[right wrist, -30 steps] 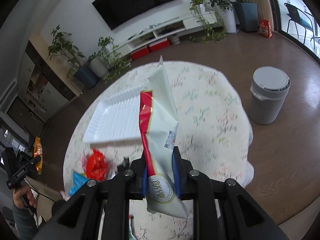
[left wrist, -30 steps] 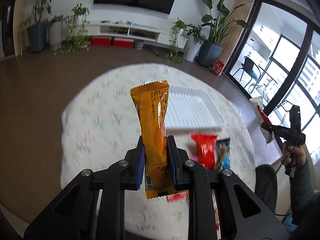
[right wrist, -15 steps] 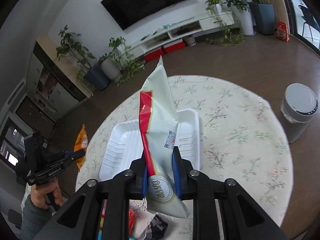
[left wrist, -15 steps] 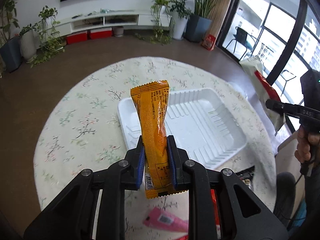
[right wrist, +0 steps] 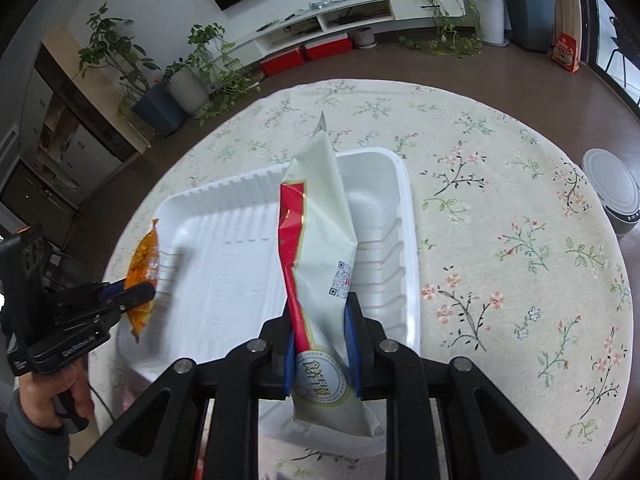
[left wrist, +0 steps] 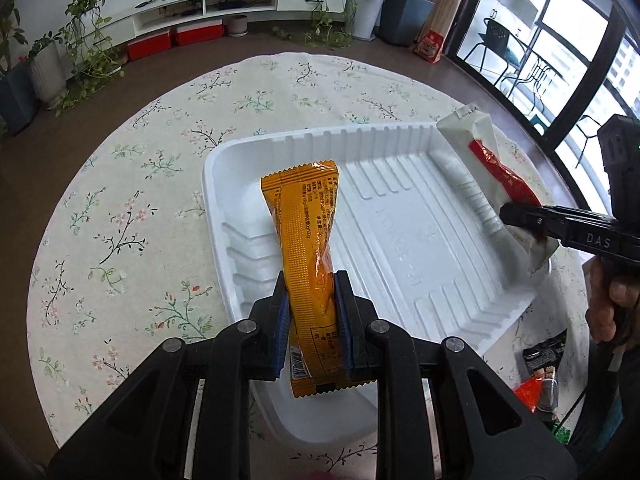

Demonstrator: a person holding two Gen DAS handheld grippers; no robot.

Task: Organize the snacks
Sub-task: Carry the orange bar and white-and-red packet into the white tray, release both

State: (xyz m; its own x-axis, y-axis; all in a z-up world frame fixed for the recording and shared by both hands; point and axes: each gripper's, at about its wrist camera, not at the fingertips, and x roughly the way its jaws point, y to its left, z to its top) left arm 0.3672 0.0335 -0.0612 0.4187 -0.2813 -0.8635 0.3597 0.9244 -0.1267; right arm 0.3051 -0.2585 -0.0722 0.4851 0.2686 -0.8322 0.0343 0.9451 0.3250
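Note:
A white ribbed tray sits on a round floral-cloth table. My left gripper is shut on an orange snack packet and holds it over the tray's left part. My right gripper is shut on a white snack bag with a red stripe and holds it over the tray's right part. The right gripper with its bag shows at the right of the left wrist view. The left gripper with the orange packet shows at the left of the right wrist view.
A red packet and a dark packet lie on the table near the tray's front right corner. A grey lidded bin stands on the floor beyond the table's right edge. Plants and a TV shelf line the far wall.
Both grippers have moved in and down over the tray with their snacks. The tray now fills the middle of both views, and each gripper shows in the other's view.

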